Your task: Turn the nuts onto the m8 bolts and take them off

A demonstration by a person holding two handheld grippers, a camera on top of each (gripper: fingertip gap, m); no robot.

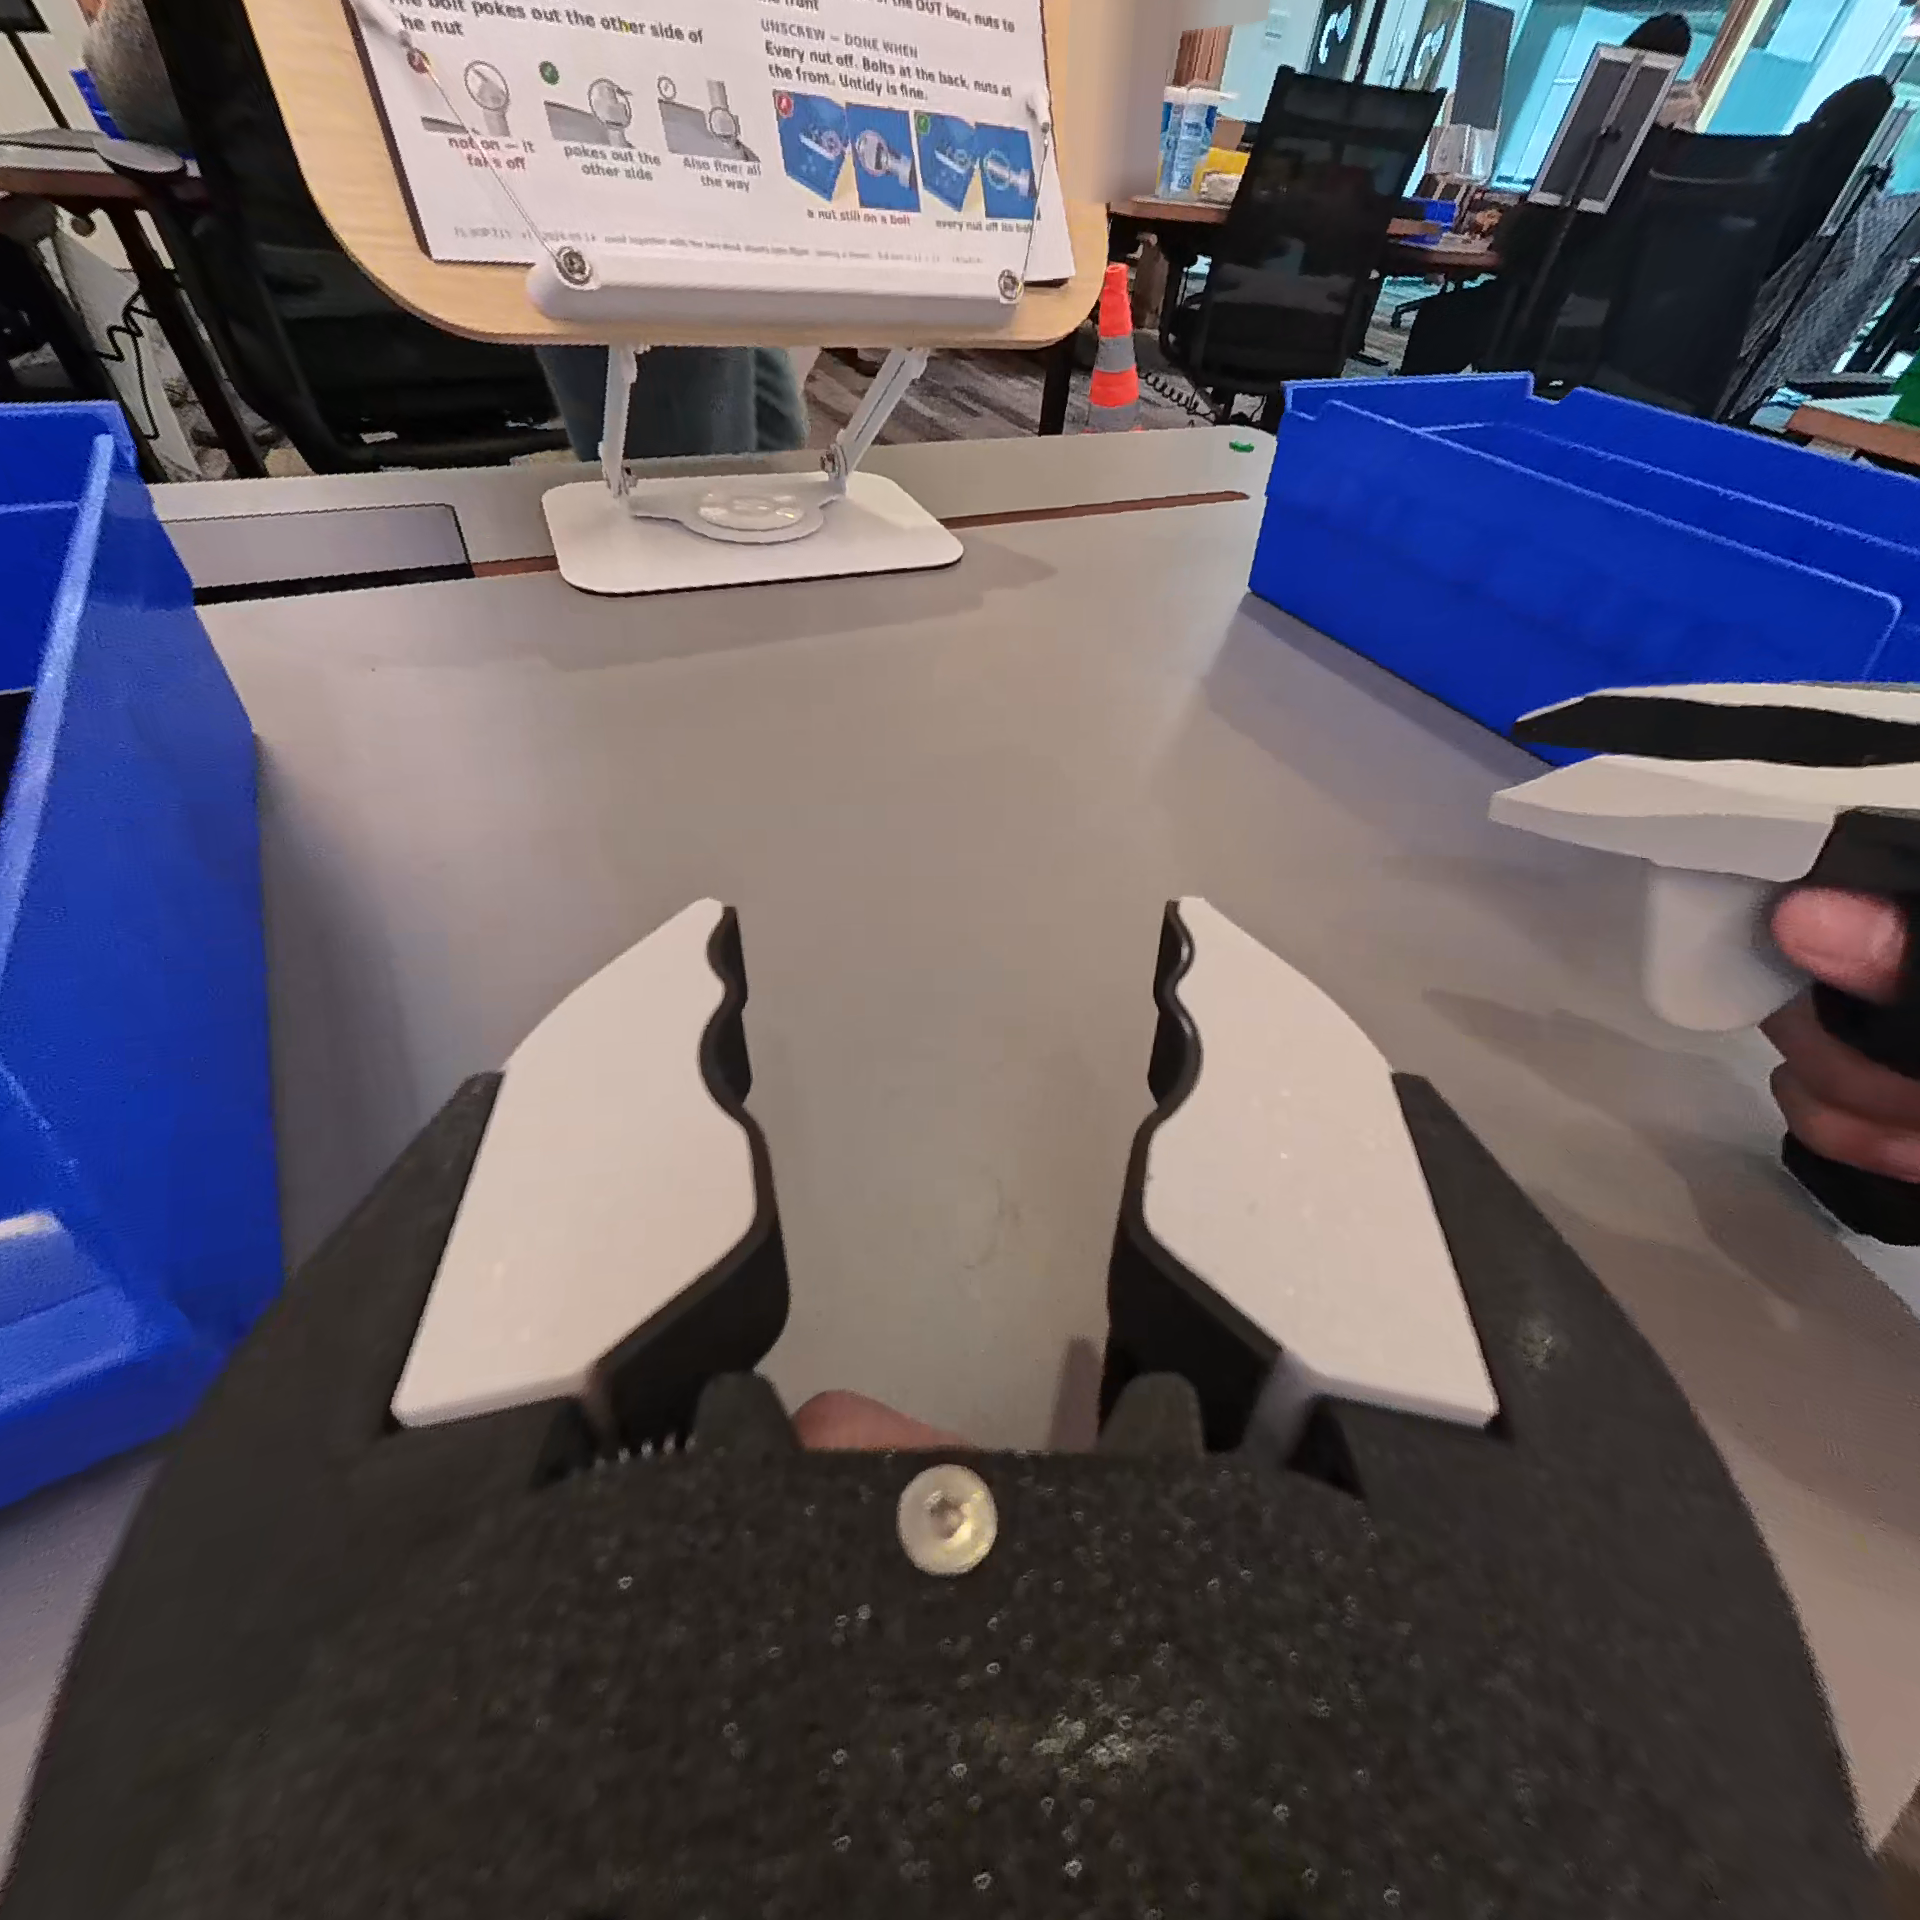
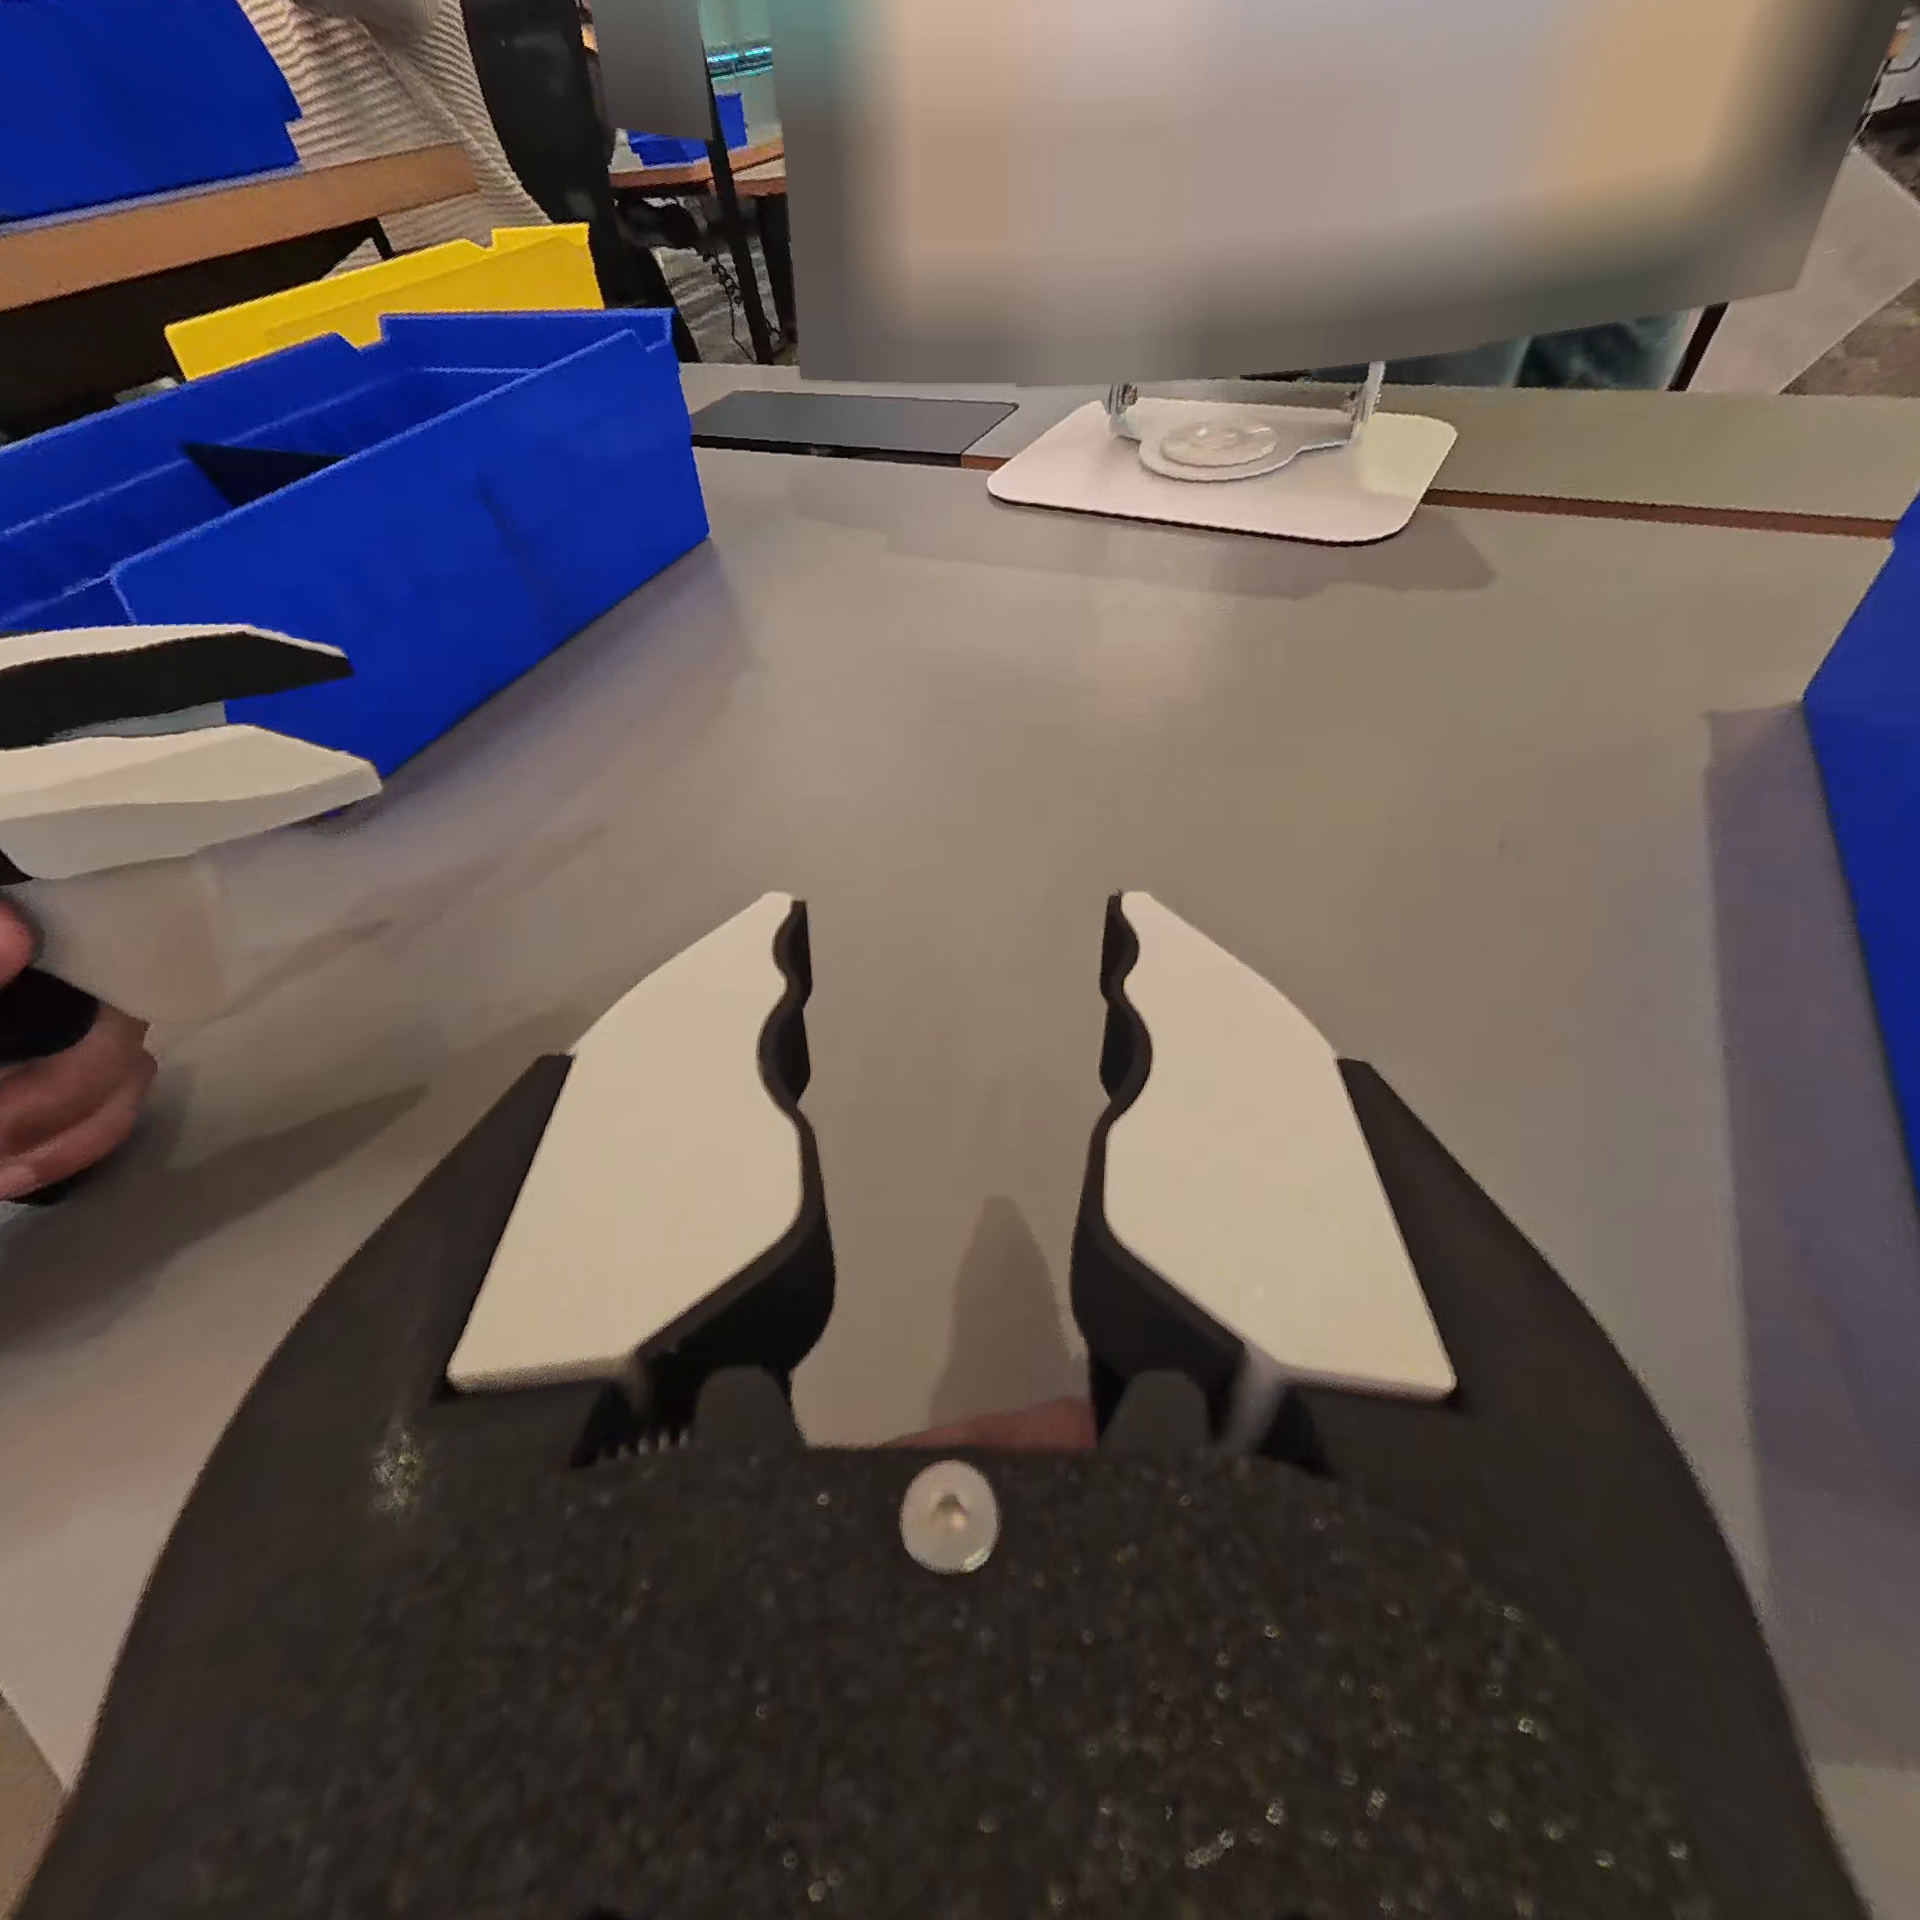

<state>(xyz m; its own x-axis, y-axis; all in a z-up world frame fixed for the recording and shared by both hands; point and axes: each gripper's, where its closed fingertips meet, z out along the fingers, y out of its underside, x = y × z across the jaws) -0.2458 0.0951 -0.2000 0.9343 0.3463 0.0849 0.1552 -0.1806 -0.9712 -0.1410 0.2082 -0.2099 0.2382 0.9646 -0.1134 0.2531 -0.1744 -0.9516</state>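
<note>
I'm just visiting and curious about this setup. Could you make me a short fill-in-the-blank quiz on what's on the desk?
1. Both the left gripper and the right gripper are ____.
2. The bins at either side of the grey table are coloured ____.
3. Between the left gripper's fingers lies ____.

Missing words: open; blue; nothing

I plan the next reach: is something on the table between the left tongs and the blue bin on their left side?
Nothing visible. The left tongs are open over bare grey table, and the blue bin stands directly beside them. No nuts or bolts show in either view.
</note>
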